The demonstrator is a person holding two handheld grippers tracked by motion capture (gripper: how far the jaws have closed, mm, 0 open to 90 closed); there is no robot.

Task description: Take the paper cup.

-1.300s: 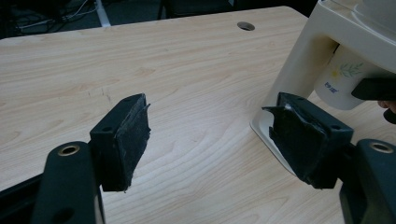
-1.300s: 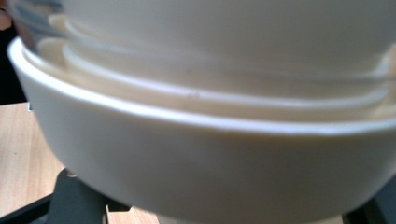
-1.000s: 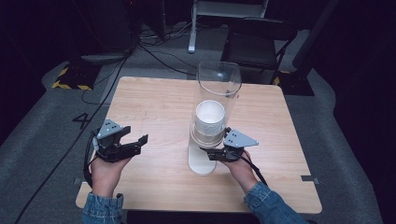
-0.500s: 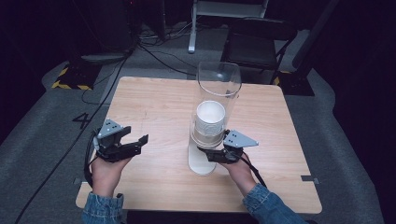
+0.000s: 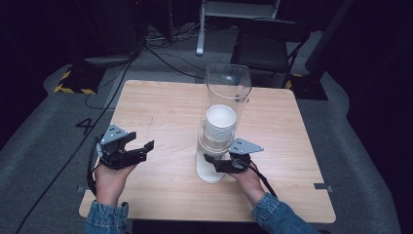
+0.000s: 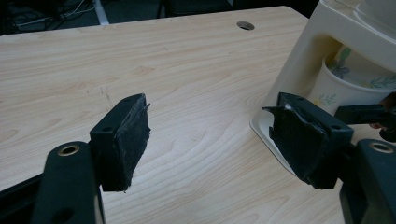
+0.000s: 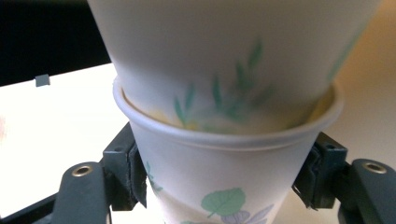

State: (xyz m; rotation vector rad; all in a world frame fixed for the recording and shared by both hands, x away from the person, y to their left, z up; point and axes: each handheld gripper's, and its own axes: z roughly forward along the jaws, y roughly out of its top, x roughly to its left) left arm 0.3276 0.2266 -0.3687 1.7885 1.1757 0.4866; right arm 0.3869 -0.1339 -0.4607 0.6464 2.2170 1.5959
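Nothing has shifted since a second ago: both my grippers sit where they were. My right gripper (image 5: 214, 163) is clamped on the bottom paper cup (image 7: 219, 186), its black padded jaws pressing the cup's smooth white wall from both sides just under the rolled rim. That cup, printed with green leaves, hangs from the stack (image 5: 220, 122) directly above the jaws, inside a tall clear plastic tube (image 5: 227, 85) on a cream base (image 6: 299, 60). My left gripper (image 5: 142, 149) hovers well to the side of the dispenser, jaws spread wide and holding nothing, over the pale wood-grain table (image 5: 160, 112).
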